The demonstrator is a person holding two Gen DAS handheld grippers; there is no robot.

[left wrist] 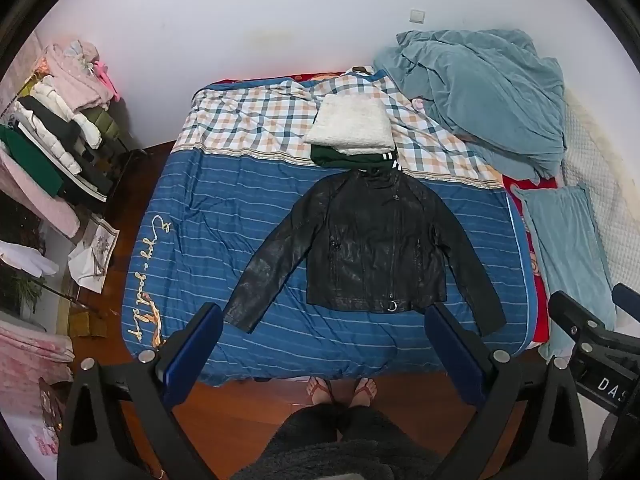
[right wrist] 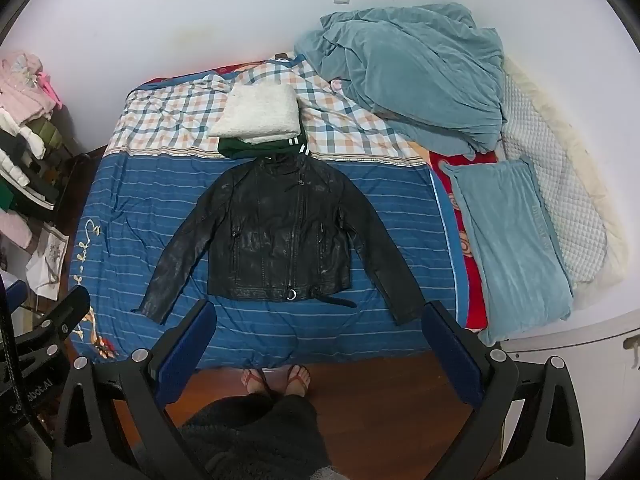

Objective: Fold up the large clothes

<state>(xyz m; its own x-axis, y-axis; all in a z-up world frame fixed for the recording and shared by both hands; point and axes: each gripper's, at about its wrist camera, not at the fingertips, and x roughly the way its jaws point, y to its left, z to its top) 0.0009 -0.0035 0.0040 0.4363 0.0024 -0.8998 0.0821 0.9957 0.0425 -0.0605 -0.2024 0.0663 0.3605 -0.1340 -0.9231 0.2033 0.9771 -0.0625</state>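
A black leather jacket lies flat and face up on the blue striped bedspread, both sleeves spread out to the sides; it also shows in the right wrist view. Its collar touches a stack of folded clothes, a white fleece on a dark green garment. My left gripper is open and empty, held high above the bed's near edge. My right gripper is also open and empty, at the same height, beside the left one.
A rumpled teal blanket and a teal pillow lie on the bed's right side. A rack of clothes stands at the left. The person's feet in sandals stand on the wooden floor at the bed's foot.
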